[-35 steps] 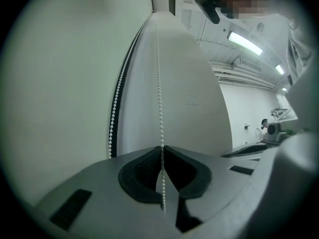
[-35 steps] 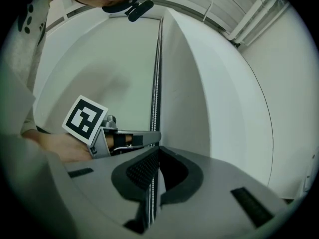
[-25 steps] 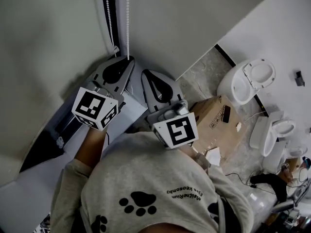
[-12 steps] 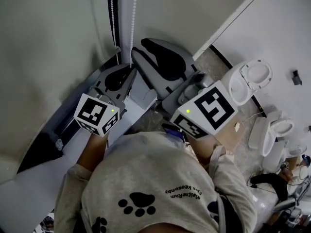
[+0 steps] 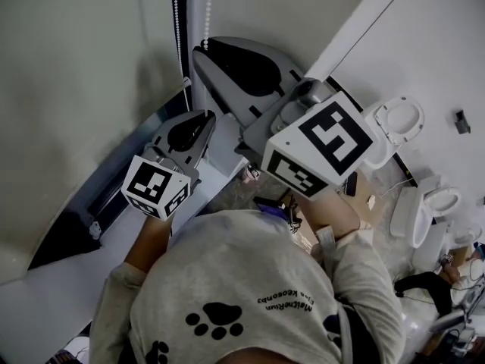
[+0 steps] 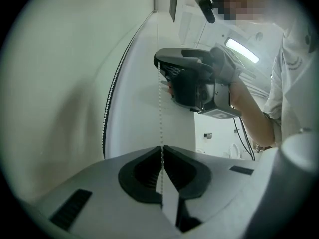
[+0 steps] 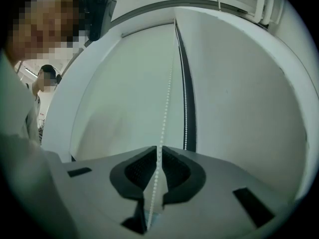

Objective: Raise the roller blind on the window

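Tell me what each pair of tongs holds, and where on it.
The left tongs clamp one strand of the bead chain at their tips. The right tongs, higher on that strand, are closing round it, not yet pinching.

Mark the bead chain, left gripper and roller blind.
bead chain (image 6: 160, 108), left gripper view, stretch above the jaws.
left gripper (image 6: 162, 149), left gripper view, tips pinching the chain.
roller blind (image 5: 76, 74), head view, bare fabric left of chains.

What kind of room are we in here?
Probably a storeroom or an unfinished bathroom: loose white ceramic toilets stand about, beside a pale roller blind with a white bead chain.
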Motion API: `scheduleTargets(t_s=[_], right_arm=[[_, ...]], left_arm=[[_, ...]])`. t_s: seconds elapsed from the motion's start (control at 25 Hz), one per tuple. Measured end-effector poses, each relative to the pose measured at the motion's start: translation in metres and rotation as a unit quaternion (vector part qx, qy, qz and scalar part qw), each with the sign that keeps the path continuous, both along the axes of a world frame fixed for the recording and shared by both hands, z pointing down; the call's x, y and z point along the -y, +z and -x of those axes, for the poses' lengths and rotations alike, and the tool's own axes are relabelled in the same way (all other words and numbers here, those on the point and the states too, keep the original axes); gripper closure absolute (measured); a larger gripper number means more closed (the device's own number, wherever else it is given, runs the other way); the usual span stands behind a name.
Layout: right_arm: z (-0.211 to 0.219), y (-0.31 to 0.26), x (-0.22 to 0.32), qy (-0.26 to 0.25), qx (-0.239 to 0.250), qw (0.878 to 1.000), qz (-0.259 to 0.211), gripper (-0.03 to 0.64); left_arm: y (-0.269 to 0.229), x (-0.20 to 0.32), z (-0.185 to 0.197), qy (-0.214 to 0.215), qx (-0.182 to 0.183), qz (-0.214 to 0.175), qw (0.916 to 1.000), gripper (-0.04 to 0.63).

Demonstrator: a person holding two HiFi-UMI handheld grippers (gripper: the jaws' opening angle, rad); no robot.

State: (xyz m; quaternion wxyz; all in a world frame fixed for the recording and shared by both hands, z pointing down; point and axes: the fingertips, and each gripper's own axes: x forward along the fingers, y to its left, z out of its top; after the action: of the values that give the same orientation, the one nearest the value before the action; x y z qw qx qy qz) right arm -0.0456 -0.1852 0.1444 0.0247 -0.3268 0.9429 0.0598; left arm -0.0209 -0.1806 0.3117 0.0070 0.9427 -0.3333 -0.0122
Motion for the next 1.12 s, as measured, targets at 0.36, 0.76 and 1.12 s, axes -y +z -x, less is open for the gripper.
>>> scheduleTargets(t_s=[0.36,0.76,1.12], right_arm=[[0.000,0.010,0.000,0.019,-0.019,1.000,0.004,0.572],[0.005,0.004,-0.004,0.016,-0.015,1.000,0.000,0.591],[0.005,0.014,-0.008,0.043,-0.024,0.998,-0.046,0.607]], left_arm=[[0.002,-0.005,0.007,-0.018,-0.001,-0.002,0.9998,0.575],[0.000,-0.010,0.010,-0.024,-0.006,-0.003,0.9997,0.575],[0.011,-0.011,0.017,-0.053,-0.037,-0.005,0.9979,0.578]])
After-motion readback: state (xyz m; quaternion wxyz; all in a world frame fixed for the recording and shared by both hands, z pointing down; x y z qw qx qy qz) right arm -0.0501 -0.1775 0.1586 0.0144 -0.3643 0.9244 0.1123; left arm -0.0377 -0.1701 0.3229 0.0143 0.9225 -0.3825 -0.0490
